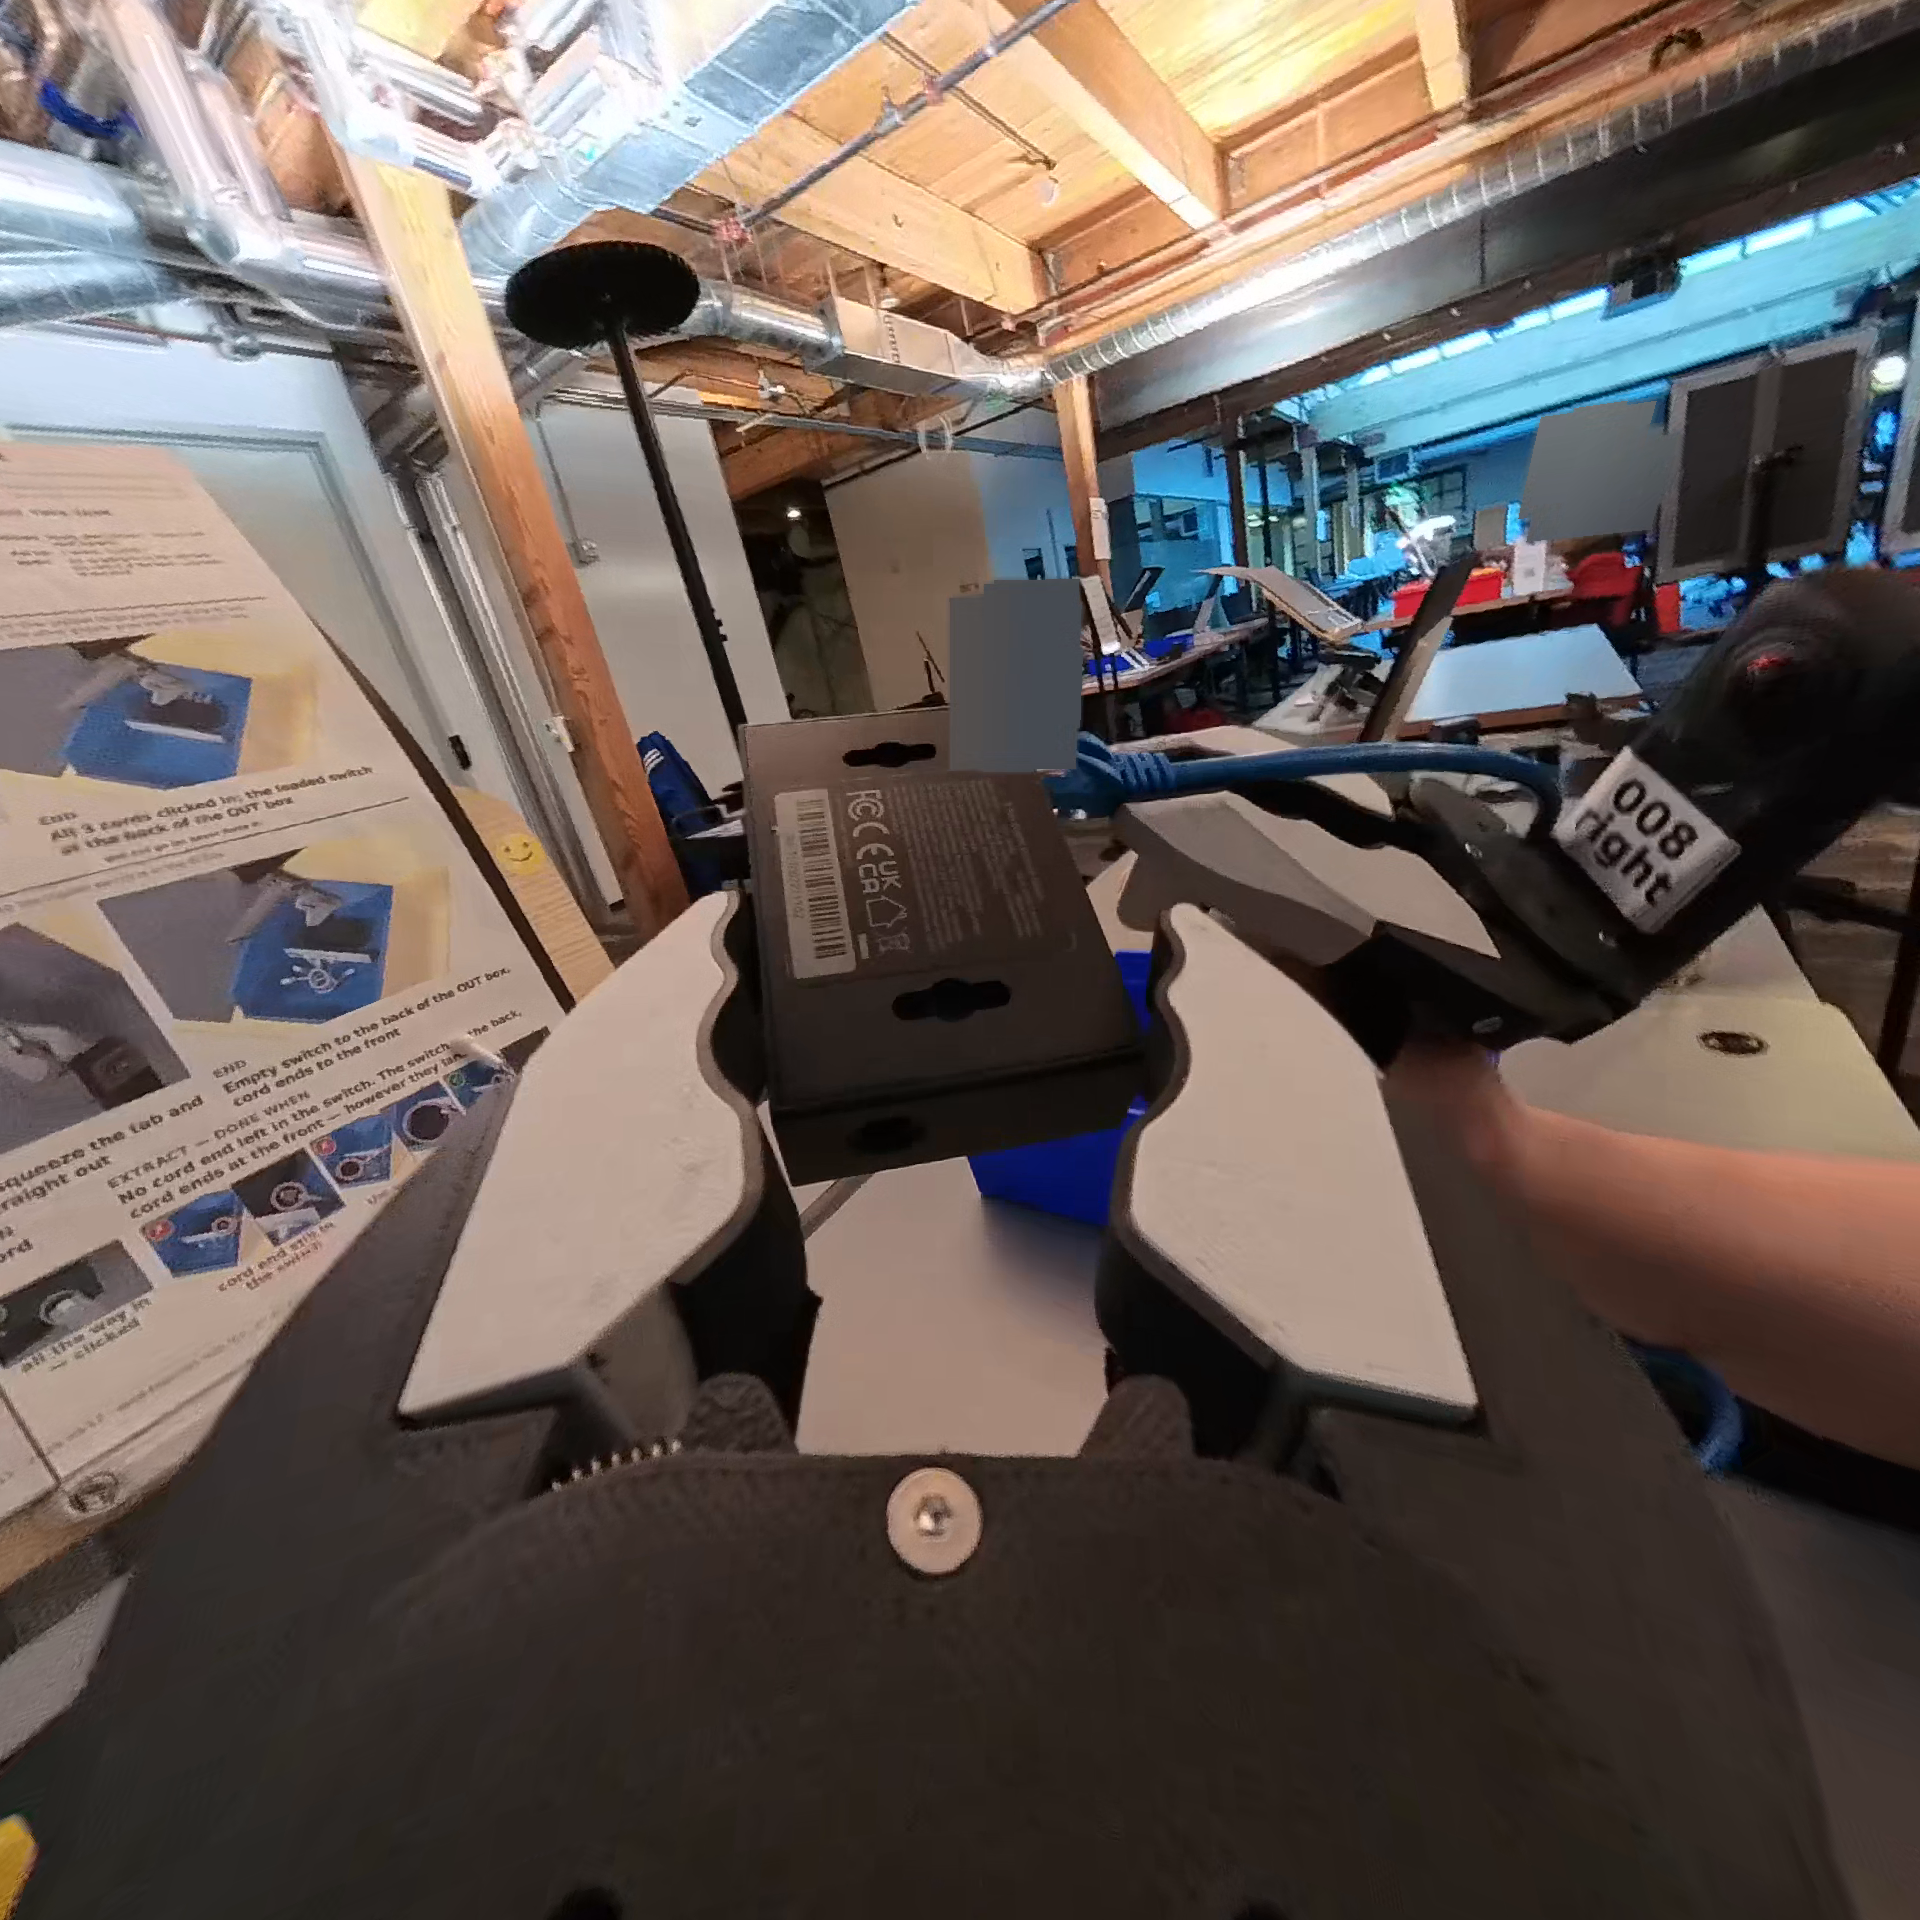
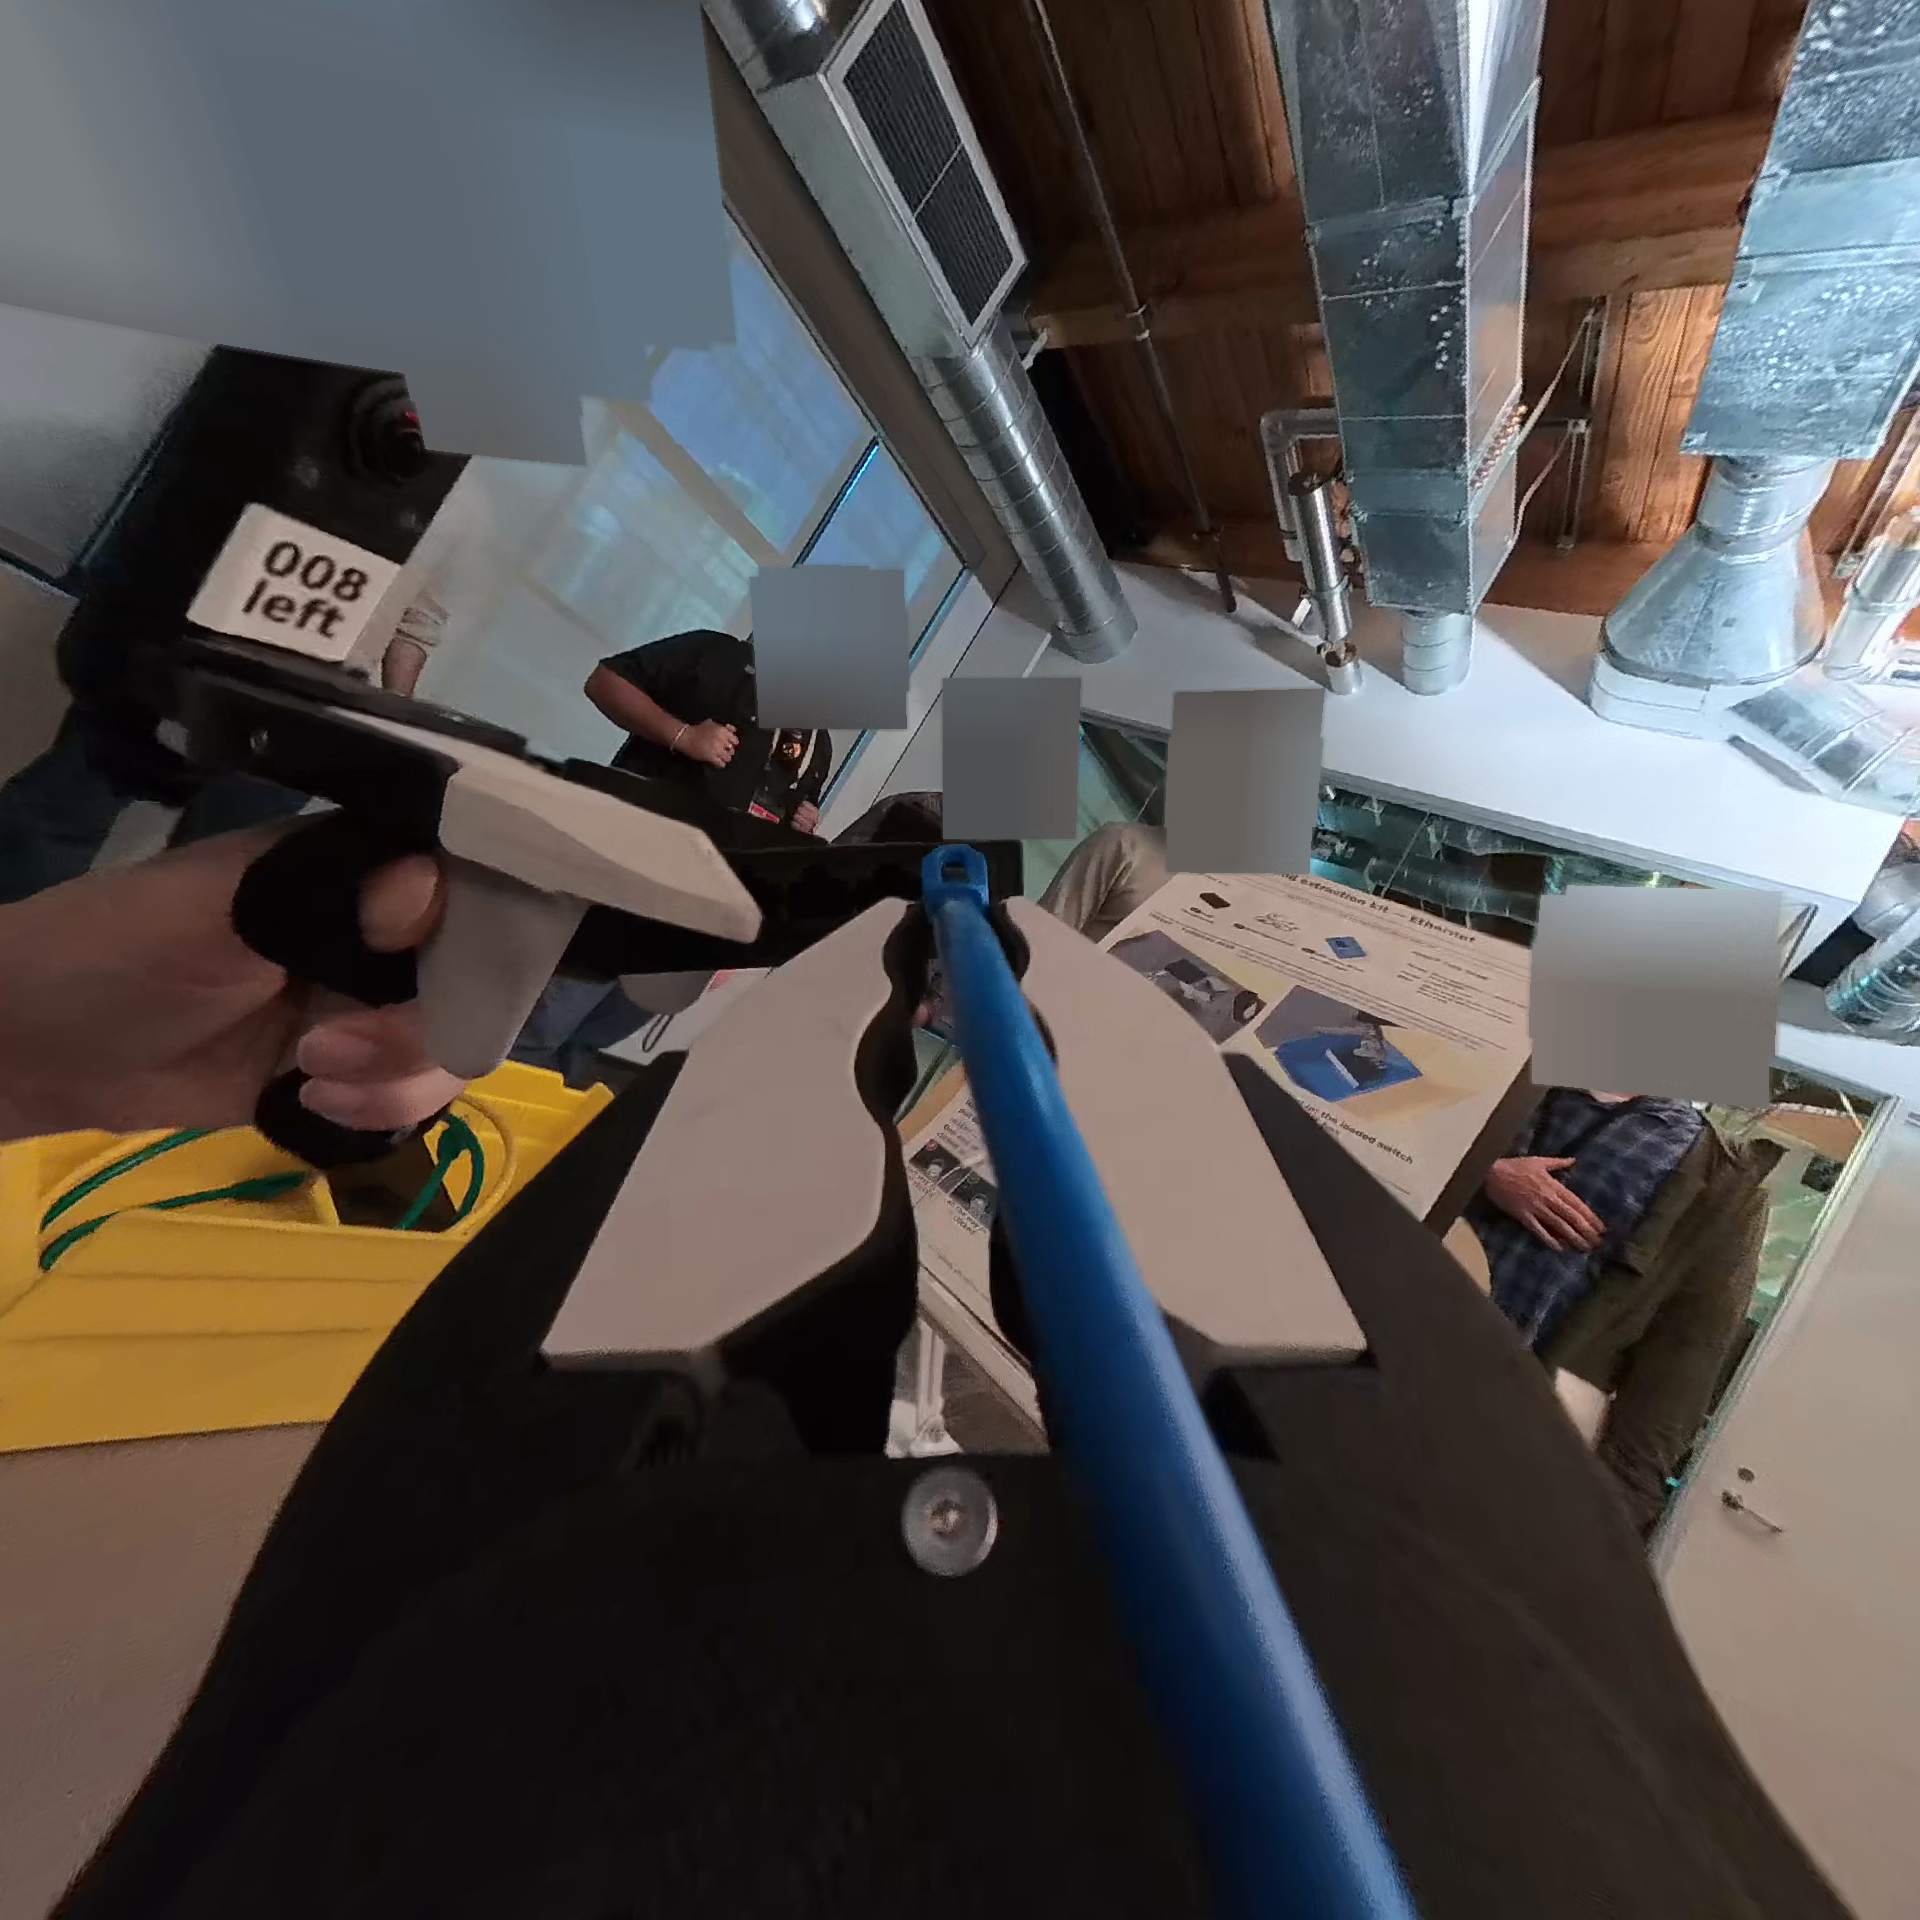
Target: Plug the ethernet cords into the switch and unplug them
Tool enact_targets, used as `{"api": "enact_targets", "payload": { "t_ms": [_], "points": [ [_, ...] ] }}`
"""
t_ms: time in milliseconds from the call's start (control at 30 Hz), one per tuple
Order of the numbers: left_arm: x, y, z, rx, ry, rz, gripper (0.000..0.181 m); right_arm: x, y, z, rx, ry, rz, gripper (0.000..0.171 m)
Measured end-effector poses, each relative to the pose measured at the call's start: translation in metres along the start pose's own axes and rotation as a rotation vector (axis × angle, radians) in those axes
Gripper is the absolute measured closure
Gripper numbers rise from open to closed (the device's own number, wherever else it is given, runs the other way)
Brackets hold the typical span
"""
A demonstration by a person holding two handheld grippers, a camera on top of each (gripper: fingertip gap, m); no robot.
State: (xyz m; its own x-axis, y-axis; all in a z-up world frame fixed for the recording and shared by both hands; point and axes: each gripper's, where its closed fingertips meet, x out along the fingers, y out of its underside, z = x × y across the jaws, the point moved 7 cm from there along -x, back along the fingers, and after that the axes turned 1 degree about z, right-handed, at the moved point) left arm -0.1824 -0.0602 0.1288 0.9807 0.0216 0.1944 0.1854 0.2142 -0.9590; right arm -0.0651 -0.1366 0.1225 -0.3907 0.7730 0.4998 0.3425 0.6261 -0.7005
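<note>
My left gripper (image 1: 940, 935) is shut on the black switch (image 1: 935, 914) and holds it in the air, labelled underside towards the camera. My right gripper (image 1: 1153, 831) comes in from the right, shut on the blue ethernet cord (image 1: 1299, 769). Its blue plug (image 1: 1091, 774) meets the switch's far right edge; the ports are hidden, so I cannot tell if it is seated. In the right wrist view the blue cord (image 2: 1039, 1143) runs between the fingers of my right gripper (image 2: 956, 914) to the plug (image 2: 951, 873) at the switch's dark edge (image 2: 831, 868). The left gripper (image 2: 665, 883) shows there too.
A blue bin (image 1: 1049, 1174) sits on the table below the switch. A yellow bin (image 2: 208, 1299) holds a green cord (image 2: 457, 1153). An instruction poster (image 1: 208, 831) leans at the left beside a black stand pole (image 1: 675, 540). Several people (image 2: 1579, 1195) stand nearby.
</note>
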Motion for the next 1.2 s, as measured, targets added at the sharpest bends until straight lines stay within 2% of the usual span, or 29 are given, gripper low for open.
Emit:
{"api": "enact_targets", "payload": {
  "t_ms": [167,300,400,600,767,900,1033,1200],
  "points": [
    [0.001,-0.001,-0.004,0.068,-0.045,-0.044,0.111,-0.003,0.005,-0.004,0.042,-0.041,-0.029,0.159],
    [-0.004,-0.005,-0.003,0.014,-0.019,-0.141,0.111,-0.003,0.005,0.002,-0.016,-0.008,-0.047,0.16],
    [0.001,0.0,-0.006,0.047,-0.014,-0.091,0.11,-0.006,0.0,0.002,-0.064,0.038,-0.071,0.159],
    [0.007,0.006,-0.003,-0.205,0.07,-0.106,0.11,-0.01,-0.004,0.001,-0.183,0.069,-0.066,0.159],
    [0.009,0.012,0.002,-0.235,0.058,-0.075,0.11,-0.008,-0.007,0.01,-0.304,0.079,-0.065,0.159],
    [0.01,0.013,0.0,-0.134,0.033,-0.031,0.112,-0.01,-0.006,0.011,-0.318,0.081,-0.074,0.159],
    [0.004,0.009,0.002,-0.102,0.046,-0.068,0.117,-0.007,-0.007,0.009,-0.291,0.067,-0.028,0.158],
    [0.0,0.003,-0.001,0.057,-0.011,-0.016,0.117,-0.007,-0.004,0.008,-0.248,0.026,-0.033,0.158]
  ]
}}
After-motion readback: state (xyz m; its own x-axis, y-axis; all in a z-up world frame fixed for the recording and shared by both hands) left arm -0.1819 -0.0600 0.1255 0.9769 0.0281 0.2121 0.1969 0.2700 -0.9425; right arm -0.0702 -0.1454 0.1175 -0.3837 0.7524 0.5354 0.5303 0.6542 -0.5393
